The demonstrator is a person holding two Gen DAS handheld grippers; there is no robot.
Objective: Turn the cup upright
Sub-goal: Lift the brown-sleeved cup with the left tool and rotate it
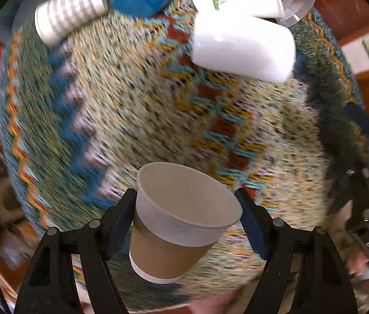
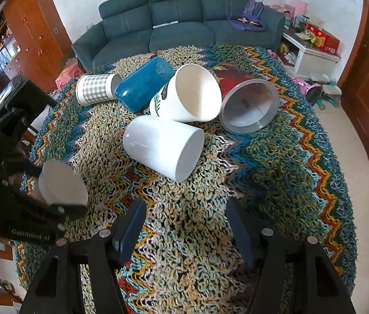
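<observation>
My left gripper (image 1: 187, 204) is shut on a paper cup (image 1: 176, 222) with a white rim and brown sleeve, held tilted above the woven cloth, mouth toward the camera. The same cup (image 2: 61, 185) shows blurred at the left of the right wrist view, gripped by the left gripper (image 2: 53, 204). My right gripper (image 2: 184, 222) is open and empty over the cloth. A plain white cup (image 2: 163, 149) lies on its side ahead of it; it also shows in the left wrist view (image 1: 244, 49).
Several more cups lie on their sides on the patterned cloth (image 2: 276, 170): a checked one (image 2: 95, 89), a blue one (image 2: 142, 86), a white one with a plant print (image 2: 187, 94) and a red one with a grey rim (image 2: 247, 99). A sofa (image 2: 179, 18) stands behind.
</observation>
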